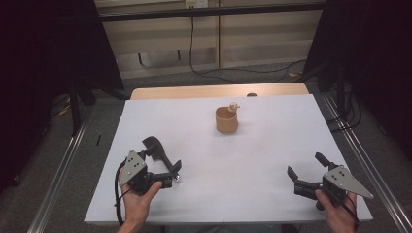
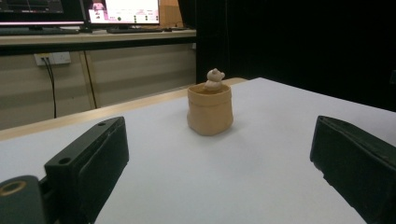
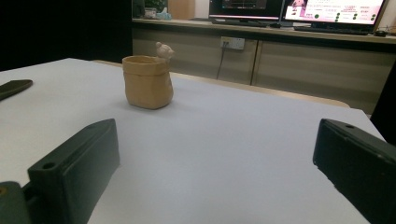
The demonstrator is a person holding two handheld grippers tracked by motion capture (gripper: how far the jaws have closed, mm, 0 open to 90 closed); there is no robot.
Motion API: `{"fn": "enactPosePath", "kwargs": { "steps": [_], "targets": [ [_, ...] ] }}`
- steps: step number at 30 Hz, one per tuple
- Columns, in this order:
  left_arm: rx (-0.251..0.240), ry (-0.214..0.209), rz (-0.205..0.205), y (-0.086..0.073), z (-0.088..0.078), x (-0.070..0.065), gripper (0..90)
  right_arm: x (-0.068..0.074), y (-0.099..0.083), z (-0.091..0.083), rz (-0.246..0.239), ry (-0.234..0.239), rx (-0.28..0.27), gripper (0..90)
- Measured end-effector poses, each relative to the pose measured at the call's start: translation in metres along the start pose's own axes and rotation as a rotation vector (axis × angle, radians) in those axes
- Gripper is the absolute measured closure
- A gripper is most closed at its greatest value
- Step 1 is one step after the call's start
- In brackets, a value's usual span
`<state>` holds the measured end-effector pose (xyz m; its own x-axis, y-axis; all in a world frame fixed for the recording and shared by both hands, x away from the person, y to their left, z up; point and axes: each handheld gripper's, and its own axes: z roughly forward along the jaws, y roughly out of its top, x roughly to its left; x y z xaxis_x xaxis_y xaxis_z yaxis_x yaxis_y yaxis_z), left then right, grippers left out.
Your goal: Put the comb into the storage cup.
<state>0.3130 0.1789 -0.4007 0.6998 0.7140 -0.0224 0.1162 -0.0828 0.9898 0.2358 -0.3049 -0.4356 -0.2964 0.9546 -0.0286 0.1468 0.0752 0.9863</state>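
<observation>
Ahead of both pairs of jaws, well apart from either, a tan pot (image 1: 227,120) stands upright on the white table (image 1: 252,174), with a small pale figure (image 1: 233,106) perched at its rim. From the left gripper (image 1: 165,154) the pot sits between the jaws, which are spread wide and hold nothing. From the right gripper (image 1: 307,167) it lies beyond the left jaw, and those jaws too gape wide and empty.

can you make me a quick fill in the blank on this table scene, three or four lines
1. The tan pot stands on the ___ table.
2. A small bear figure sits on the pot's ___.
3. The left gripper and the right gripper both have their jaws ___.

Missing words: white; rim; open
</observation>
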Motion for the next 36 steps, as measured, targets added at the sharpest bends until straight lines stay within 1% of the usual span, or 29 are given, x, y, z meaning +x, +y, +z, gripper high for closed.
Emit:
{"fn": "enactPosePath", "kwargs": {
  "steps": [2,4,5,6,8,9,10,12,14,15,16,17,18,19,20,21,22,24,25,26,27,28,29,30,31,32,33,34,36],
  "targets": [
    [-0.004,-0.003,0.012,0.001,0.006,-0.001,4.5,0.0,0.0,0.0,0.0,0.0,-0.004,0.0],
    [-0.004,-0.031,0.022,0.001,0.015,-0.002,4.6,0.0,0.0,0.0,0.0,0.0,-0.004,0.0],
    [-0.001,-0.031,0.025,0.0,0.018,-0.003,4.8,0.0,0.0,0.0,0.001,-0.001,-0.002,0.0],
    [-0.002,-0.034,0.021,-0.001,0.021,-0.002,4.6,0.0,0.0,0.001,-0.001,0.001,-0.003,0.0],
    [-0.014,-0.05,-0.005,-0.005,0.025,-0.001,4.4,0.001,0.0,0.001,0.0,0.0,-0.002,0.0],
    [-0.013,-0.027,0.002,-0.006,0.025,0.0,4.9,0.001,0.0,0.0,-0.005,0.001,-0.003,0.0],
    [-0.013,-0.027,0.002,-0.006,0.025,0.0,5.7,0.001,0.0,0.0,-0.005,0.001,-0.003,0.0],
    [-0.015,-0.009,0.017,-0.006,0.025,0.001,6.3,0.001,0.0,0.0,-0.005,0.002,-0.005,0.0],
    [-0.02,-0.005,0.013,-0.007,0.026,0.002,7.5,0.001,0.0,-0.001,-0.008,-0.002,-0.002,0.0],
    [-0.014,-0.003,0.015,-0.008,0.027,0.003,8.8,0.001,0.0,-0.001,-0.006,-0.001,-0.003,0.0],
    [0.004,-0.013,0.024,-0.01,0.028,0.004,12.3,0.001,0.0,-0.001,-0.008,0.001,-0.001,0.0],
    [0.004,-0.013,0.024,-0.01,0.028,0.004,16.4,0.001,0.0,-0.001,-0.009,0.001,-0.003,0.0],
    [0.009,-0.015,0.029,-0.011,0.028,0.004,17.8,0.001,0.0,-0.002,-0.01,0.001,-0.003,0.0],
    [0.014,-0.003,0.026,-0.012,0.028,0.005,17.8,0.001,0.0,-0.002,-0.01,0.001,-0.003,0.0],
    [0.018,-0.008,0.015,-0.012,0.029,0.006,22.5,0.001,0.0,-0.002,-0.009,0.005,-0.005,0.0],
    [0.019,-0.014,0.011,-0.012,0.028,0.007,25.4,0.001,0.0,-0.002,-0.009,0.005,-0.005,0.0],
    [0.013,-0.011,0.012,-0.012,0.028,0.008,25.4,0.001,0.0,-0.002,-0.009,0.005,-0.005,0.0],
    [0.009,-0.004,0.009,-0.011,0.027,0.01,29.8,0.001,0.0,-0.002,-0.008,0.005,-0.005,0.0],
    [0.005,-0.006,0.002,-0.011,0.027,0.011,29.8,0.001,0.0,-0.002,-0.008,0.005,-0.005,0.0],
    [0.001,-0.012,-0.006,-0.011,0.026,0.012,32.4,0.001,0.0,-0.002,-0.008,0.005,-0.004,0.0],
    [-0.006,-0.01,-0.008,-0.01,0.025,0.012,37.6,0.001,0.0,-0.002,-0.01,0.009,-0.003,0.0],
    [-0.009,-0.011,-0.006,-0.009,0.025,0.013,40.5,0.001,0.0,-0.002,-0.01,0.007,-0.003,0.0],
    [-0.012,-0.014,-0.007,-0.009,0.024,0.013,40.5,0.001,0.0,-0.002,-0.01,0.007,-0.003,0.0],
    [-0.014,-0.014,-0.01,-0.009,0.023,0.013,47.0,0.001,0.0,-0.002,-0.011,0.008,-0.003,0.0],
    [-0.012,-0.018,-0.008,-0.009,0.023,0.014,49.6,0.001,0.0,-0.002,-0.011,0.008,-0.004,0.0],
    [-0.009,-0.018,-0.007,-0.009,0.023,0.015,49.6,0.001,0.0,-0.002,-0.011,0.008,-0.004,0.0],
    [-0.007,-0.014,-0.012,-0.009,0.023,0.015,53.8,0.001,0.0,-0.002,-0.011,0.009,-0.004,0.0],
    [-0.01,-0.019,-0.019,-0.009,0.023,0.016,56.2,0.001,0.0,-0.002,-0.011,0.009,-0.003,0.0],
    [-0.009,-0.014,-0.013,-0.008,0.022,0.017,61.4,0.001,0.0,-0.002,-0.012,0.009,-0.002,0.0]
  ]
}}
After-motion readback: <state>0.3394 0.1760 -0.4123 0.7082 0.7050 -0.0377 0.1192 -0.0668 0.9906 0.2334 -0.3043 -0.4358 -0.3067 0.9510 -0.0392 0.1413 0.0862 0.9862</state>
